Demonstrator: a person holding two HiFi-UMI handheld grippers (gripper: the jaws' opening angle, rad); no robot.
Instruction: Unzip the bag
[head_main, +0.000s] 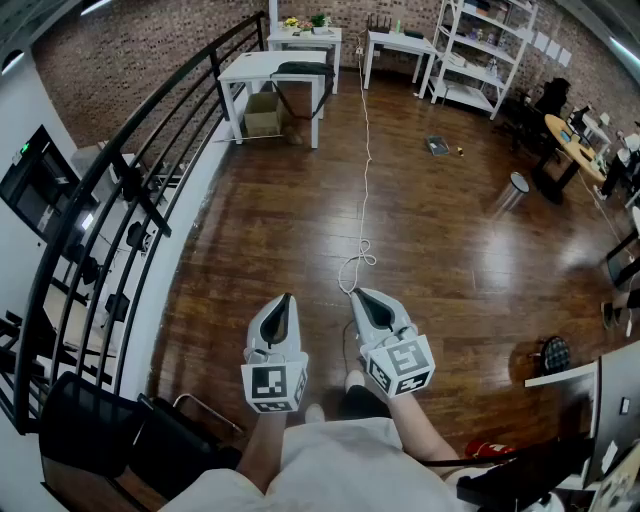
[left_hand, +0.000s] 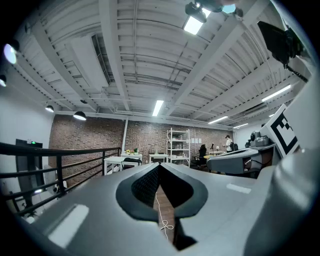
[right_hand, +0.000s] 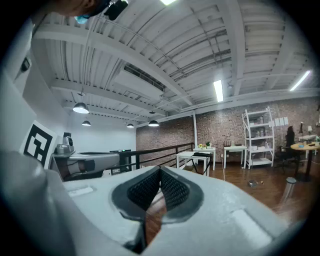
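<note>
No bag shows in any view. In the head view I hold both grippers out over the wooden floor, side by side. My left gripper (head_main: 286, 297) is shut with nothing between its jaws. My right gripper (head_main: 356, 293) is also shut and empty. In the left gripper view the left gripper (left_hand: 159, 165) points level across the room, tips closed together. The right gripper view shows the right gripper (right_hand: 160, 170) closed the same way, aimed toward the far brick wall.
A black railing (head_main: 110, 190) runs along the left. A white cable (head_main: 364, 150) lies across the wooden floor (head_main: 440, 230). White tables (head_main: 272, 72) and a shelf unit (head_main: 480, 50) stand at the far wall. A round desk (head_main: 575, 140) is at right.
</note>
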